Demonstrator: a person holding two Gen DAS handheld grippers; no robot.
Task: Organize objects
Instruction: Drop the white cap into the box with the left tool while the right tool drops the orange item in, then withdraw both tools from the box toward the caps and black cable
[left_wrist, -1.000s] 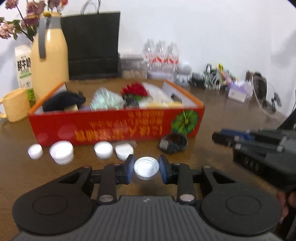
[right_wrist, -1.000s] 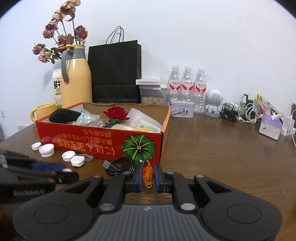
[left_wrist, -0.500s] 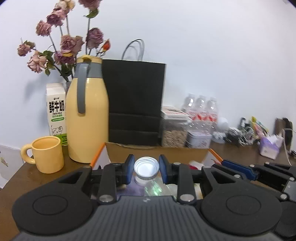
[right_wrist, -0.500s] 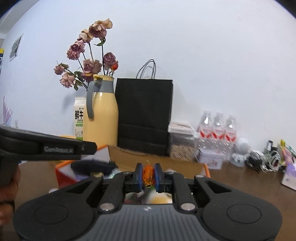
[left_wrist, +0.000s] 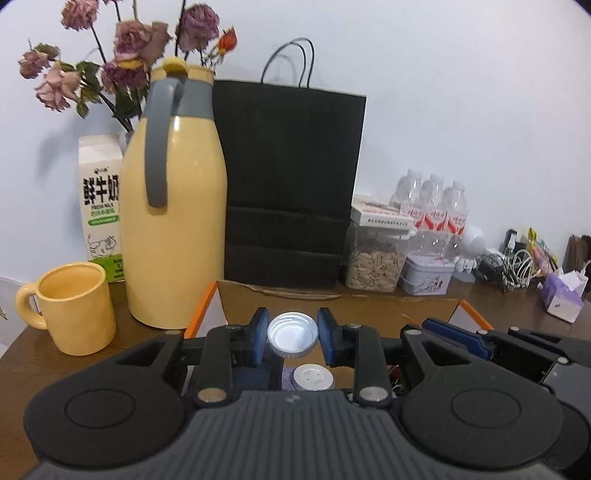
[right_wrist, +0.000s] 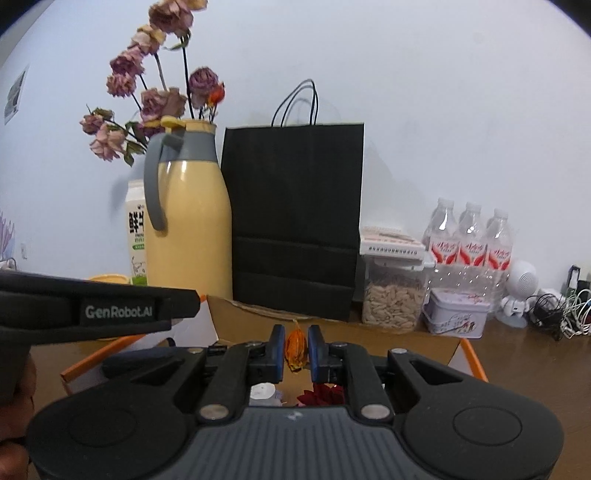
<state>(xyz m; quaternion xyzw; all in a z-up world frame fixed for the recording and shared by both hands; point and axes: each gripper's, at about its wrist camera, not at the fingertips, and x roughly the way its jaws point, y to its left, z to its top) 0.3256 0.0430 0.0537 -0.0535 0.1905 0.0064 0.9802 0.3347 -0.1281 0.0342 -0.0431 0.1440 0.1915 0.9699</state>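
The left gripper (left_wrist: 292, 335) pinches a white plastic bottle cap (left_wrist: 292, 334) above the orange-edged cardboard box (left_wrist: 332, 306). Only the right wrist view shows the right gripper (right_wrist: 296, 350) clamping a small orange dried flower (right_wrist: 295, 349) over that box.

"GenRobot.AI" on left tongs (right_wrist: 118, 311); "FRESH MILK" on milk carton (left_wrist: 100, 206).
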